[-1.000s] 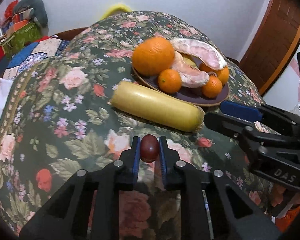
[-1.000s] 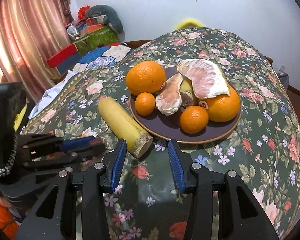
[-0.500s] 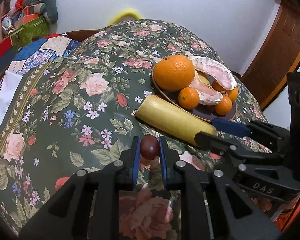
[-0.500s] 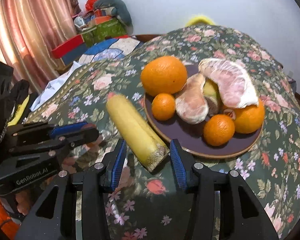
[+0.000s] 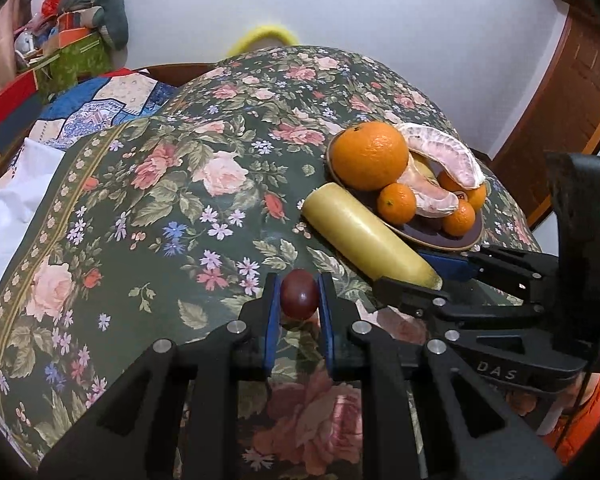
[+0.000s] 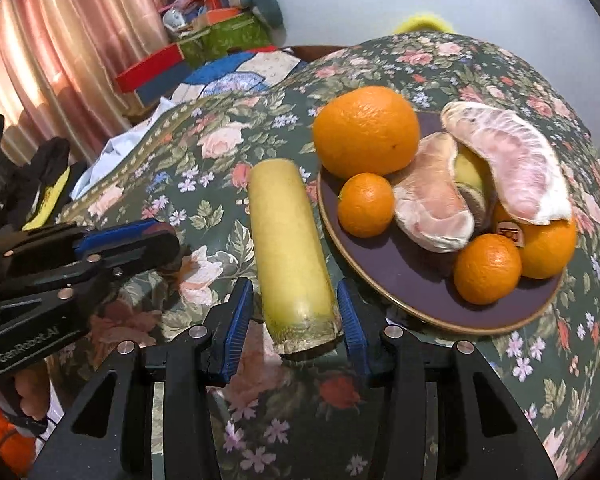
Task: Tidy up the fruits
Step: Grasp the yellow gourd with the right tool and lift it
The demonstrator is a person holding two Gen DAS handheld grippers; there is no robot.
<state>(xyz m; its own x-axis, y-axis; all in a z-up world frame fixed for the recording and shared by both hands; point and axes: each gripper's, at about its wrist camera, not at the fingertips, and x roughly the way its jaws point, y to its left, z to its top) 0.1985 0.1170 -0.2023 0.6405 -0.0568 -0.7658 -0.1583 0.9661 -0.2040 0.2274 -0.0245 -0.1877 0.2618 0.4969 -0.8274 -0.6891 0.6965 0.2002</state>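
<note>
My left gripper (image 5: pixel 299 295) is shut on a small dark red round fruit (image 5: pixel 299 294) and holds it just above the floral cloth. My right gripper (image 6: pixel 296 316) is open, and its jaws stand on either side of the cut end of a long pale yellow fruit (image 6: pixel 290 248) lying on the cloth; this fruit also shows in the left wrist view (image 5: pixel 364 240). A dark purple plate (image 6: pixel 404 276) to its right holds a big orange (image 6: pixel 366 132), small oranges and peeled pomelo segments (image 6: pixel 508 160). The left gripper shows at the left of the right wrist view (image 6: pixel 156 240).
The table is covered by a dark green floral cloth (image 5: pixel 160 200). Boxes and cushions (image 5: pixel 76 40) are piled at the far left by a pink curtain (image 6: pixel 60 60). A wooden door (image 5: pixel 572 92) is at the right.
My right gripper has moved forward, and its open jaws now straddle the near end of the yellow fruit. My left gripper has drawn back and left with the red fruit.
</note>
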